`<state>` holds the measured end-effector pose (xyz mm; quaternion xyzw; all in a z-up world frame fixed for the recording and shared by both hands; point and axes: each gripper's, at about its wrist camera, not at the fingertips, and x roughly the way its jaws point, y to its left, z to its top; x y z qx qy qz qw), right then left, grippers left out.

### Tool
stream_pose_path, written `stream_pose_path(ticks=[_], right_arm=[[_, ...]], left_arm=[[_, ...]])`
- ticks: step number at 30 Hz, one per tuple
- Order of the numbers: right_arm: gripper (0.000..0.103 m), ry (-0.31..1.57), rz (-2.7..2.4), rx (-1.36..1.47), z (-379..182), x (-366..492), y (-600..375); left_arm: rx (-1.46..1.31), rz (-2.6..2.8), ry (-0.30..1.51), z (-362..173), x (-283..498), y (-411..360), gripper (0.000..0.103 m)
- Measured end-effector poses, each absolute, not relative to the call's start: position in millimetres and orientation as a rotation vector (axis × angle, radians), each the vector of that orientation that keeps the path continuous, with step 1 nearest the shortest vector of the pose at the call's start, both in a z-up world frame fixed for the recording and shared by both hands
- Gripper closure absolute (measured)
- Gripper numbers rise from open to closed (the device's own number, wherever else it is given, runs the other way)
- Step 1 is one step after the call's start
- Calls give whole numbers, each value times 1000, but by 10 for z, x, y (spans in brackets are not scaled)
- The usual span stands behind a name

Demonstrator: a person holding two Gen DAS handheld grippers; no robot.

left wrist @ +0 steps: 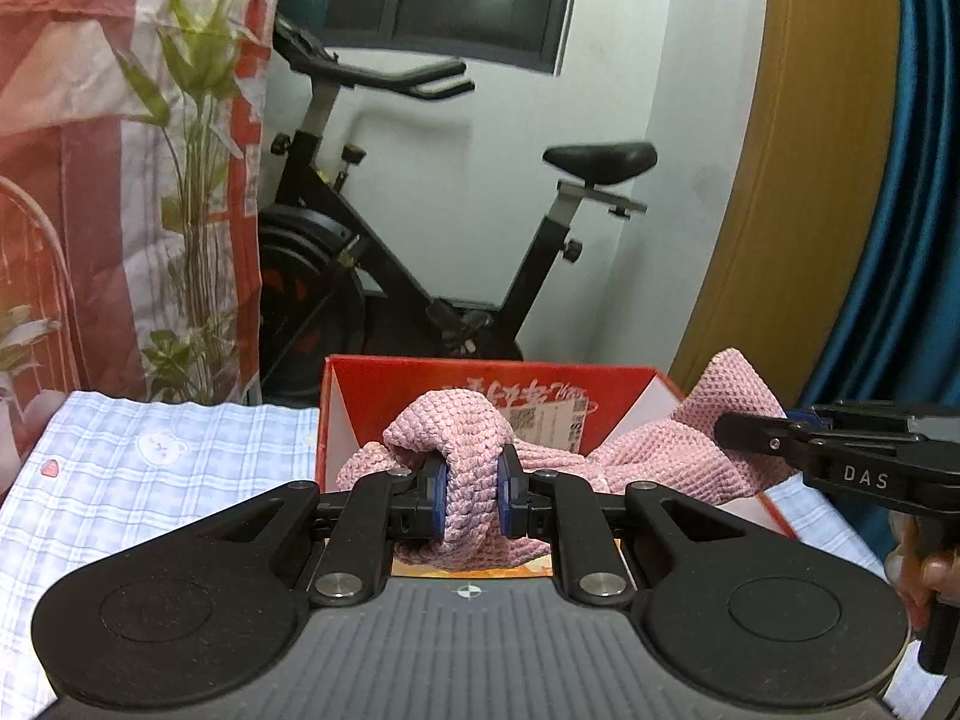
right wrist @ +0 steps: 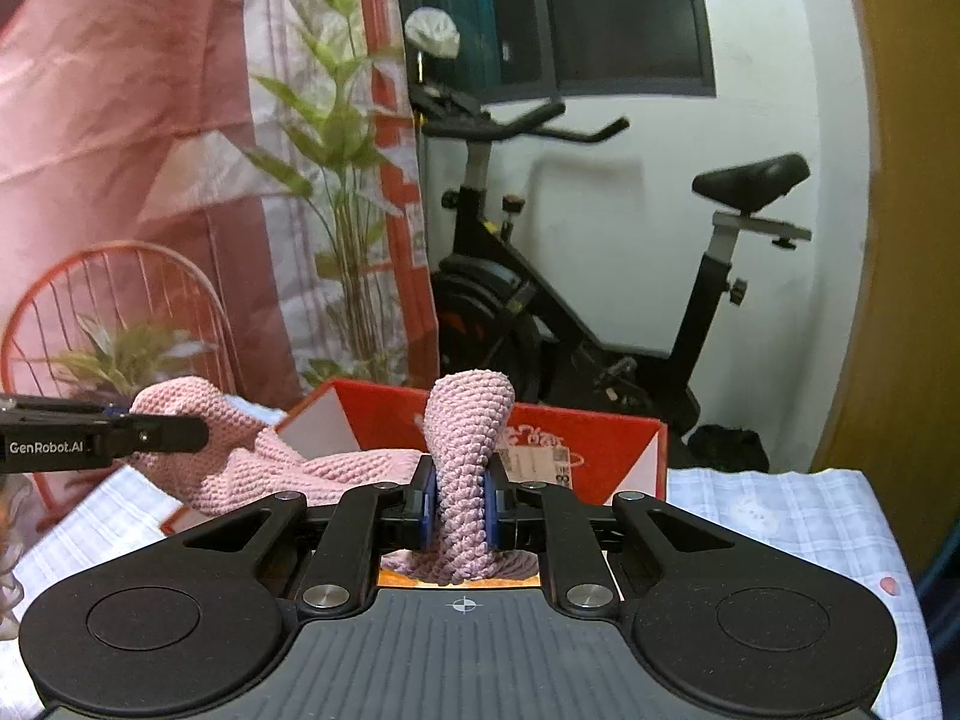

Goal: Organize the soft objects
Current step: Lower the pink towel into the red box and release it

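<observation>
Currently both tools, left (left wrist: 471, 501) and right (right wrist: 459, 501), are pinching the pink knitted cloth (left wrist: 660, 450) over the red box (left wrist: 480, 384), risking snagging its rim.

One pink knitted cloth (left wrist: 654, 450) is counted, draped over one red box (left wrist: 480, 381) at the far edge of the counter (left wrist: 180, 468), which is covered by one checked sheet. Two hand-held grippers are seen: the left hand-held gripper (left wrist: 471, 495) and the right hand-held gripper (right wrist: 459, 501), each clamped on a bunch of the cloth. One exercise bike (left wrist: 420, 228) is counted beyond the counter, one tall leafy plant (right wrist: 342, 192), one red wire chair (right wrist: 120, 312), and one dark window (right wrist: 618, 12).
</observation>
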<state>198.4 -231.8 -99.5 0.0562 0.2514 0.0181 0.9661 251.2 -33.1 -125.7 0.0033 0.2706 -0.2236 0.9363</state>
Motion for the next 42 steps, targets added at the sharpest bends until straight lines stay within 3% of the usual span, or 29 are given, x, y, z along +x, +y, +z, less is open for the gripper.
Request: stream_pose_path(ticks=[21, 25, 27, 28, 29, 33, 35, 37, 38, 40, 42], right_arm=[[89, 783, 38, 137, -1707, 2573, -2161], [79, 803, 4, 115, -1749, 2576, -2142], [74, 795, -15, 92, -1739, 2550, -2147], [70, 791, -26, 80, -1725, 2529, -2164], [63, 783, -34, 68, -1704, 2513, -2165], [43, 734, -55, 39, -1593, 2399, -2166], [31, 726, -64, 31, -1544, 2353, -2169], [17, 710, -73, 34, -1485, 2280, -2179], [8, 701, -76, 37, -1460, 2247, -2175], [0, 669, -85, 43, -1396, 2156, -2177], [0, 646, -92, 49, -1340, 2071, -2178]], left_arm=[[37, -519, 724, -1690, 2889, -579, 86], [38, -509, 708, -1651, 2862, -547, 84], [36, -509, 686, -1602, 2821, -514, 72], [35, -509, 675, -1579, 2810, -512, 60], [34, -510, 658, -1545, 2778, -497, 52], [44, -506, 629, -1432, 2686, -488, 36], [36, -498, 624, -1382, 2640, -468, 15], [24, -486, 615, -1336, 2591, -430, 4], [19, -478, 608, -1314, 2565, -404, 4], [11, -469, 612, -1278, 2511, -362, 3], [8, -454, 621, -1253, 2454, -324, 2]])
